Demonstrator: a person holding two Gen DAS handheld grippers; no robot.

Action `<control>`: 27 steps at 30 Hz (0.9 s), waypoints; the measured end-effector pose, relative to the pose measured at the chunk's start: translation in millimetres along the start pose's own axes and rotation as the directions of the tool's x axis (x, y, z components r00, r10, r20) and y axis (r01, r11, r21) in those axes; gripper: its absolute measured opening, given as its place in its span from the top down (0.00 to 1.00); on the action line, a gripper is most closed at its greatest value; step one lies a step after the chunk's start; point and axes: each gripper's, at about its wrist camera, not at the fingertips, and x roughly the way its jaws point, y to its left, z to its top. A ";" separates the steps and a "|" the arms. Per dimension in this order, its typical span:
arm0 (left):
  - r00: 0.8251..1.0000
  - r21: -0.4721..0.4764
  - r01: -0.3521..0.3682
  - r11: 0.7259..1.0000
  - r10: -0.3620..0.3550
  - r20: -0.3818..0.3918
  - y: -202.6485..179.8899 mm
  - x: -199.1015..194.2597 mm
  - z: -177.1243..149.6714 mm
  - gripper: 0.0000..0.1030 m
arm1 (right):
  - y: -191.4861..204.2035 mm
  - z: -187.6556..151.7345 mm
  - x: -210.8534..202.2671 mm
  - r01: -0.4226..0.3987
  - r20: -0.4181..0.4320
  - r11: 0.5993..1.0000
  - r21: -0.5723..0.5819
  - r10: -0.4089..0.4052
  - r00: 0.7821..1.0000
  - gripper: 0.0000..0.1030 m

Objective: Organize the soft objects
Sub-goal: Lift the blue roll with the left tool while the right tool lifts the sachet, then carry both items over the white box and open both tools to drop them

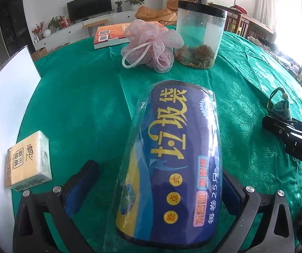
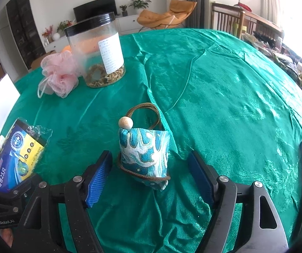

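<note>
Left hand-held gripper (image 1: 157, 181): jaws spread wide, straddling the roll of bin bags (image 1: 172, 158). The near pad on one side sits clear of the wrapper; the other pad is close against it or touching, cannot tell which. Roll lies on the green worktop (image 1: 77, 109), pointing straight ahead between the fingers.

Right hand-held gripper (image 2: 151, 179): jaws open, both blue pads apart from the small fabric pouch (image 2: 144, 154) standing between them on the cloth. No grip on it.

Handling, judged:
- Roll: light, squashy under a loose clear film that looks slick and crinkly. Best taken across the thick middle of the body, not by the film flap at the far end, which would likely slide or tear.
- Pouch: light, soft woven cloth, blue-and-white pattern, brown cord looped around it with a wooden bead (image 2: 125, 123) on top. Take it across the cloth body below the bead; the cord alone would let it swing.
- Pink mesh bath pouf (image 1: 151, 44), well ahead of the left gripper beside the clear jar (image 1: 199, 35): very light, springy, would compress a lot.
- Tissue pack (image 1: 27, 161), off to the left gripper's side: soft block, easy across its narrow faces.

Writing: roll reads 垃圾袋, 断点式, 每卷25只. Tissue pack carries 清风. Right gripper body shows "DAS"; left gripper body shows "GenRobot.AI". Jar label too small to read.
</note>
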 end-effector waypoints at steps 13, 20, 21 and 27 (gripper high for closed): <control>0.994 -0.041 0.111 0.993 -0.111 0.011 5.3 -33.9 7.0 0.46 | -30.4 4.3 -11.5 -0.186 0.072 0.964 0.188 0.175 0.982 0.61; 0.974 -0.080 0.207 0.975 -0.198 0.107 29.0 -112.1 2.5 0.46 | -22.8 -0.6 -45.1 -0.263 0.146 0.942 0.207 0.236 0.961 0.61; 0.972 -0.093 0.210 0.973 -0.198 0.124 38.9 -125.1 1.3 0.46 | -13.9 -1.0 -51.8 -0.270 0.143 0.945 0.185 0.246 0.959 0.61; 0.970 -0.193 0.161 0.968 -0.119 0.213 125.3 -201.7 -9.2 0.46 | 64.7 0.4 -106.2 -0.349 0.132 0.937 -0.006 0.346 0.929 0.61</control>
